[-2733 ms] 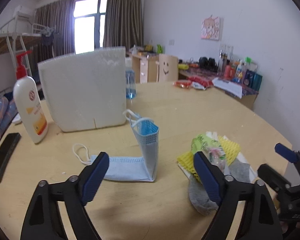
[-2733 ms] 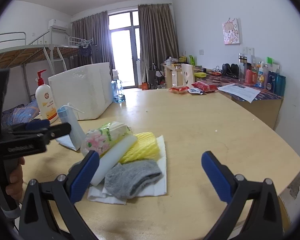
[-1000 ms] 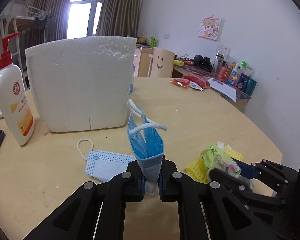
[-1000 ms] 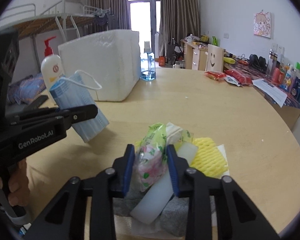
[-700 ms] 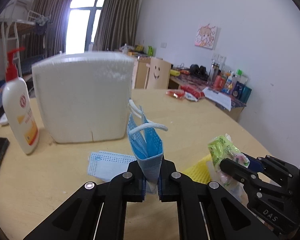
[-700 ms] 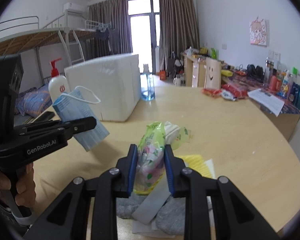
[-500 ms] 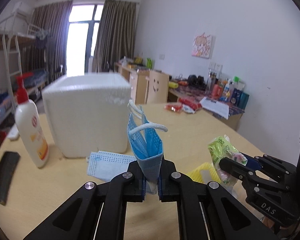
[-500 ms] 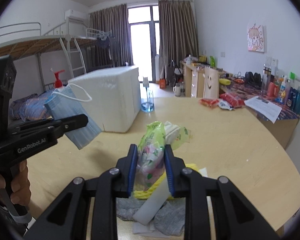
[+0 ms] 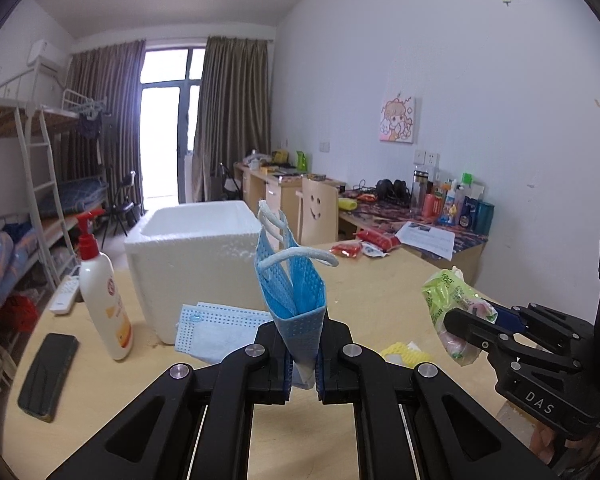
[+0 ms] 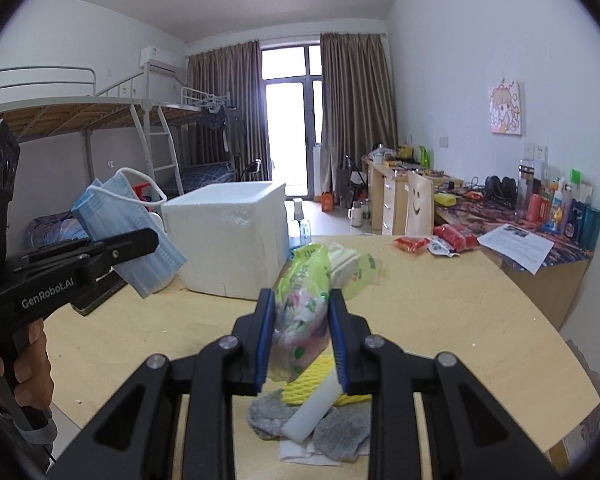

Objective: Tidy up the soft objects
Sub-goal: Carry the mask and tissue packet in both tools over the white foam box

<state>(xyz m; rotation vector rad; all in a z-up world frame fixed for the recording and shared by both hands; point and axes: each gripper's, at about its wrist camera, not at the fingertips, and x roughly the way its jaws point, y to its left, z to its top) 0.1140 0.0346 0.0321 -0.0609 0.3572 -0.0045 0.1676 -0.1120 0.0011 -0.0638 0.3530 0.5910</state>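
Observation:
My left gripper (image 9: 302, 364) is shut on a folded blue face mask (image 9: 294, 292), held upright above the round wooden table (image 9: 360, 280); the same mask (image 10: 128, 236) shows at the left of the right wrist view. My right gripper (image 10: 302, 340) is shut on a green floral tissue pack (image 10: 304, 308), lifted off the table; the pack (image 9: 452, 308) appears at the right of the left wrist view. A second blue mask (image 9: 216, 326) lies flat by the open white foam box (image 9: 196, 264). Under the pack lie a yellow foam net (image 10: 320, 380), a white foam stick (image 10: 312, 412) and grey socks (image 10: 340, 428).
A white lotion pump bottle (image 9: 102, 292) and a black phone (image 9: 48, 374) sit left of the foam box. A clear bottle (image 10: 300, 232) stands behind the box. Red snack packets (image 10: 436, 242) lie at the table's far side. A hand (image 10: 28, 368) grips the left tool.
Both grippers closed on their items, then rose. The mask and the tissue pack have lifted off the table, and the foam box's open top has come into view.

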